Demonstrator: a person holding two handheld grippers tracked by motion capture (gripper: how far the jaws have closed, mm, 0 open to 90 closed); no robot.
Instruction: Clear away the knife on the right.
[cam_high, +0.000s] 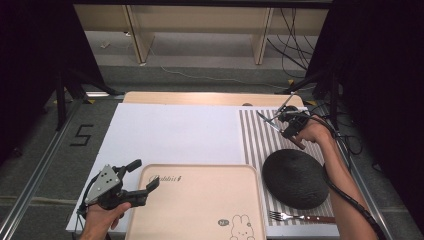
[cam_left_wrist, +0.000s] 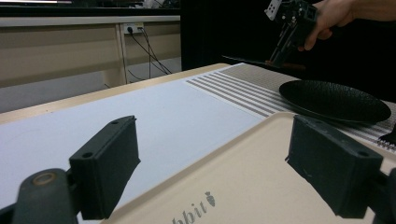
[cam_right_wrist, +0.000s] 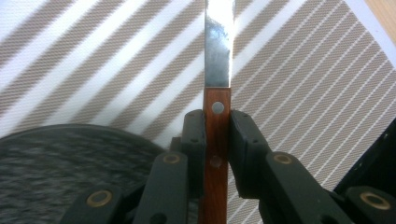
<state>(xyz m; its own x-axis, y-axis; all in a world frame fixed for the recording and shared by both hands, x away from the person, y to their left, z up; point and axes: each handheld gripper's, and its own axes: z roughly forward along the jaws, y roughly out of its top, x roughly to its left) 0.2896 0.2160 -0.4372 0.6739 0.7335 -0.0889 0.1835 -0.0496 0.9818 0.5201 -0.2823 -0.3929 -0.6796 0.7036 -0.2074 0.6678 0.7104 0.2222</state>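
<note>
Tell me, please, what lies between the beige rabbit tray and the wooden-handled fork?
In the high view, bare striped placemat separates the beige rabbit tray from the wooden-handled fork.

A glossy steel blade and a smooth reddish-brown wooden handle were seen on the table knife (cam_right_wrist: 217, 84). The round black plate (cam_high: 295, 178) appeared matt and rough-textured, the striped beige placemat (cam_high: 260, 140) woven cloth, and the beige rectangular tray (cam_high: 195, 205) smooth, faintly sheened plastic.
</note>
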